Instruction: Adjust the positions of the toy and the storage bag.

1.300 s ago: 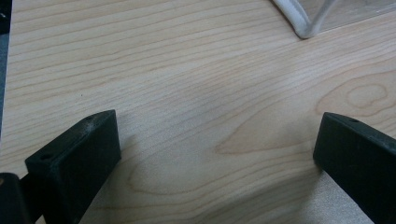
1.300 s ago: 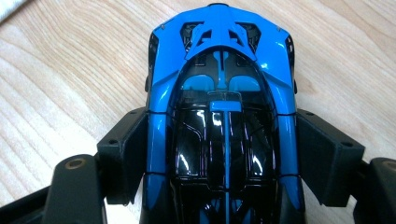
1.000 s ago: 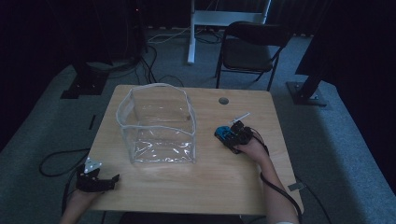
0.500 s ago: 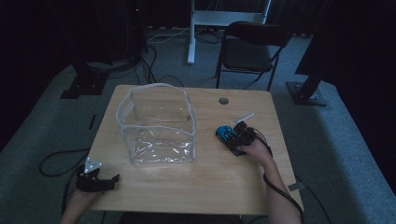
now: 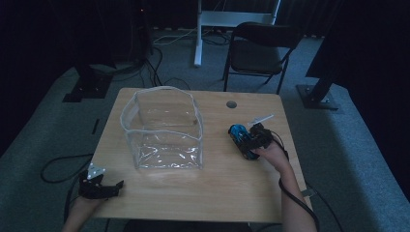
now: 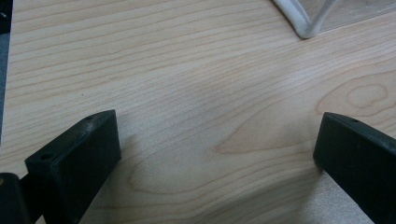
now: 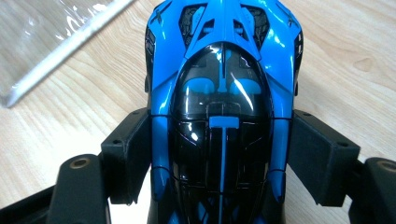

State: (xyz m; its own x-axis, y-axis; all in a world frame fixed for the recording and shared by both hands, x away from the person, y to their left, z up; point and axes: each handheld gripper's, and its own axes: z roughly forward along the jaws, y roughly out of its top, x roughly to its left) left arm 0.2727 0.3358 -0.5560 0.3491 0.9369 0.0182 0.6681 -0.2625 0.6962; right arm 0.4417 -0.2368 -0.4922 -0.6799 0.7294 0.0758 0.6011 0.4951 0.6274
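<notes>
I see the right tongs (image 7: 219, 154) pinching a glossy blue-and-black toy race car (image 7: 222, 93), one black pad flat on each flank, nose pointing away from the camera in the right gripper view. In the high view the right tongs (image 5: 249, 140) and the car (image 5: 240, 139) sit over the right half of the light wooden bench (image 5: 217, 193), well apart from its near edge, hand (image 5: 270, 153) behind them; I cannot tell whether the wheels touch the wood. A clear soft plastic bag with a white zip rim (image 5: 162, 128) stands open-topped on the left-centre of the bench, just beside the car, not touching it. Its white edge (image 7: 65, 44) shows at the upper left of the right gripper view. The left tongs (image 5: 109, 186) rest at the near left corner of the bench, spread wide, nothing between them, bare wood under the gap in the left gripper view (image 6: 217, 154), with the bag's bottom corner (image 6: 303, 23) ahead. A small grey round grommet (image 5: 231, 104) is set in the bench near the far edge. A dark folding chair (image 5: 258, 53) stands on the floor beyond the bench.
</notes>
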